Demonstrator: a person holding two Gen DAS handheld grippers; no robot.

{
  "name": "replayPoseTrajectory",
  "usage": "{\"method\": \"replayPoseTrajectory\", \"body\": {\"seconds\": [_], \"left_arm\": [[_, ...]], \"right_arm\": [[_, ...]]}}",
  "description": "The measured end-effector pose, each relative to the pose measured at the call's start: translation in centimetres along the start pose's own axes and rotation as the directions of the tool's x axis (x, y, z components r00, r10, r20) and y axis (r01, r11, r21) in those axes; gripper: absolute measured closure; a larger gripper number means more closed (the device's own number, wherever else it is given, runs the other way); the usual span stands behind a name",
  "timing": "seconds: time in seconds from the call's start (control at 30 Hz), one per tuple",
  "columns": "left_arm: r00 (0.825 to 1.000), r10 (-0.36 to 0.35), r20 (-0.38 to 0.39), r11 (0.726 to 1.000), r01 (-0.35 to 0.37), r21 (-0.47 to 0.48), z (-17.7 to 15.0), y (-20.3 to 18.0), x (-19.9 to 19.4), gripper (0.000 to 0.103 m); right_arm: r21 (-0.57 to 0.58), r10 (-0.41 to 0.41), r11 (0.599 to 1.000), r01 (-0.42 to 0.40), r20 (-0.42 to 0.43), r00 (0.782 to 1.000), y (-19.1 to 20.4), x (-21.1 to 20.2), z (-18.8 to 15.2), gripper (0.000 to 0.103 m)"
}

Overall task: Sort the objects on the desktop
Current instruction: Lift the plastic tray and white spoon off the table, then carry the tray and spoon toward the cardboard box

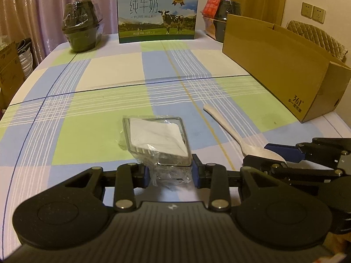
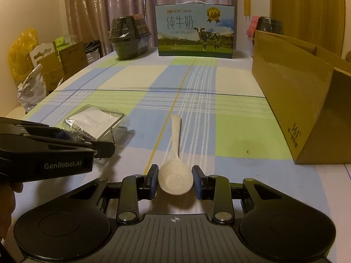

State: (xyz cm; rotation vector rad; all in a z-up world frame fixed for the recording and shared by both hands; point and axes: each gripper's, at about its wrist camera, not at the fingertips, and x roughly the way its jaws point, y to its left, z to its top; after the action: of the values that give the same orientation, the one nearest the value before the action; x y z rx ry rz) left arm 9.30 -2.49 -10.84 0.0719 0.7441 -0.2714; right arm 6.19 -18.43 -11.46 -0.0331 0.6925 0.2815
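A clear plastic box with white contents, wrapped in film, lies on the checked tablecloth. My left gripper has its jaws closed on the box's near end. The box also shows in the right wrist view. A beige spoon lies on the cloth with its handle pointing away. My right gripper has its pads against both sides of the spoon's bowl. The spoon also shows in the left wrist view.
An open brown cardboard box stands at the right. A milk carton and a wrapped dark bowl stand at the far edge, with more wrapped items at the back right. Boxes and bags sit left of the table.
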Motion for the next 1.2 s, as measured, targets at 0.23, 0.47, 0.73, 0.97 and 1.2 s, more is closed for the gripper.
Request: {"method": "replayPoseTrajectory", "body": {"seconds": [0.23, 0.47, 0.73, 0.97, 1.2], "left_arm": [[1.0, -0.004, 0.011, 1.0, 0.004, 0.01, 0.2, -0.2, -0.4, 0.073], [1.0, -0.019, 0.016, 1.0, 0.018, 0.022, 0.4, -0.9, -1.1, 0.073], [0.999, -0.03, 0.018, 1.0, 0.03, -0.005, 0.9, -1.7, -2.9, 0.073], [0.999, -0.025, 0.023, 0.999, 0.025, -0.024, 1.0, -2.7, -4.9, 0.073], [0.998, -0.035, 0.045, 0.999, 0.036, -0.016, 1.6, -4.4, -6.9, 0.073]], "right_arm": [[0.008, -0.002, 1.0, 0.002, 0.02, 1.0, -0.2, -0.9, 0.6, 0.073], [0.016, -0.008, 1.0, 0.008, 0.04, 0.999, -0.5, -2.2, 1.2, 0.073], [0.025, -0.016, 1.0, 0.014, 0.075, 0.997, -0.8, -4.4, 2.1, 0.073], [0.034, -0.011, 0.999, 0.007, 0.114, 0.993, -0.8, -6.5, 2.7, 0.073], [0.05, -0.014, 0.999, 0.006, 0.161, 0.987, -1.3, -8.8, 3.3, 0.073]]}}
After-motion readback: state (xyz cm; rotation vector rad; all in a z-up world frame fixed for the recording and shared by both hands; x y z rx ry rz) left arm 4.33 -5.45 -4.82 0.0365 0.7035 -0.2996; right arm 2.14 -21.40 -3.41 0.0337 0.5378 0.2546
